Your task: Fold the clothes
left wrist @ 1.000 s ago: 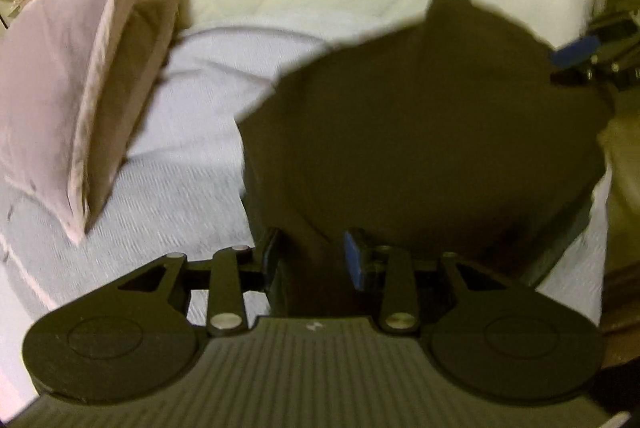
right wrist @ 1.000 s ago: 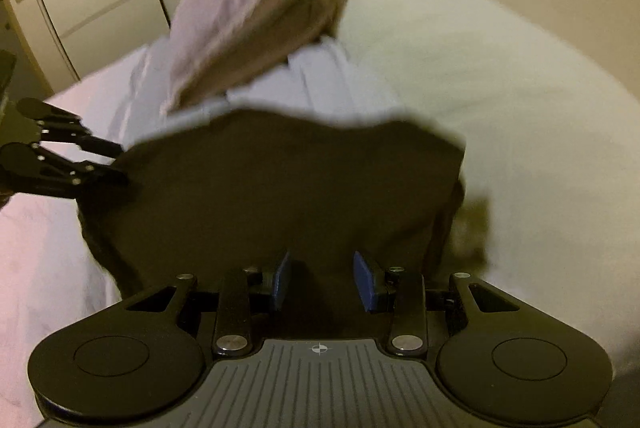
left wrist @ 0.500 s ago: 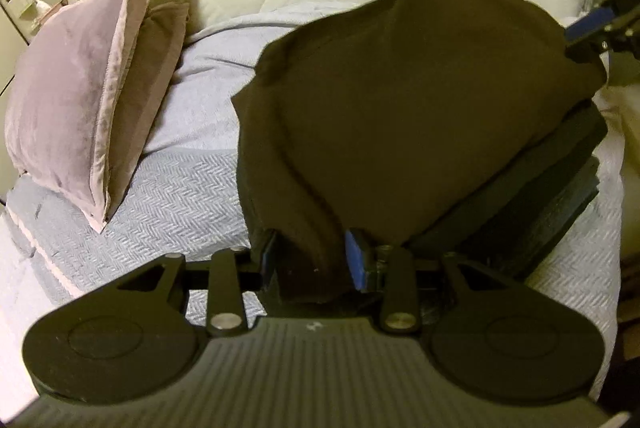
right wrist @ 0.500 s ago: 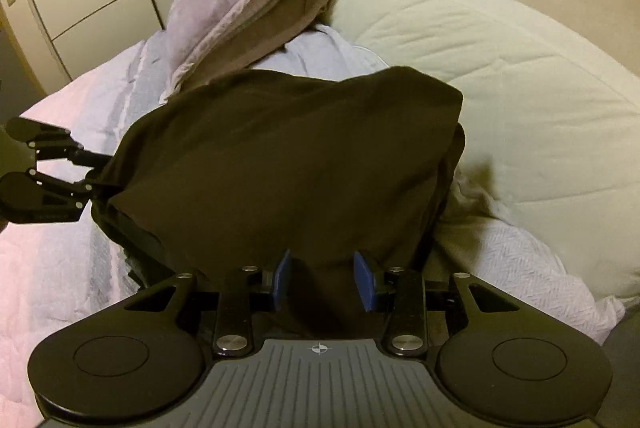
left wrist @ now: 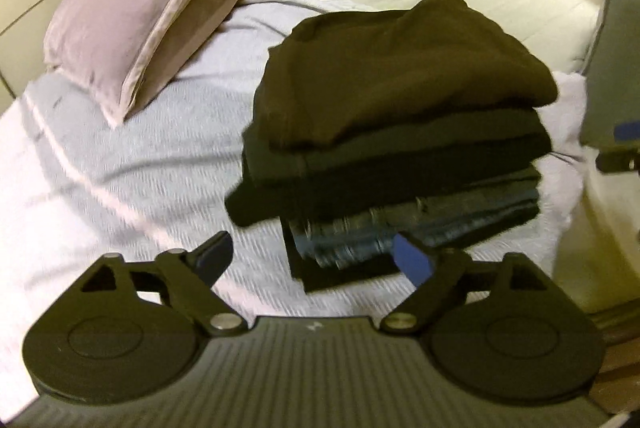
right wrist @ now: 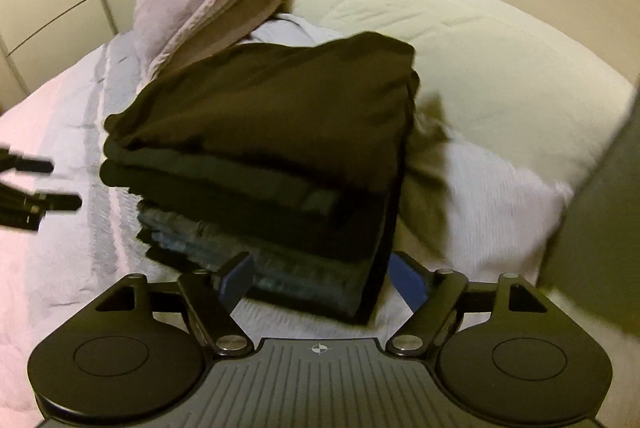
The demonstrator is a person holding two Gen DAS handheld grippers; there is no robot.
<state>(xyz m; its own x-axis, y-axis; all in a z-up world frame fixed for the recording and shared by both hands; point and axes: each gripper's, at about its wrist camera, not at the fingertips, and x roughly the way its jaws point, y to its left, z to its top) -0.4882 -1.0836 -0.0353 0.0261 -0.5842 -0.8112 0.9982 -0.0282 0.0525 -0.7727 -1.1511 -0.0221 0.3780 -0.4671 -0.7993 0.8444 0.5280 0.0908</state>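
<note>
From the left wrist: left tool [left wrist: 312, 260] jaws opening, empty; folded brown garment [left wrist: 400, 68] tops clothes stack [left wrist: 400, 196] at 1 o'clock on bed [left wrist: 120, 156]. From the right wrist: right tool [right wrist: 320, 284] jaws opening, empty; stack at 12 o'clock, pillows [right wrist: 208, 8] at 11.

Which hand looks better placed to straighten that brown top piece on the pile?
Probably the left. The brown garment droops over the stack's corner nearest the left tool. On the right tool's side its edge already hangs flush. Both tools are opening, with nothing between them.

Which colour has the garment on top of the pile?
Dark brown garment; the right wrist view shows it best.
</note>
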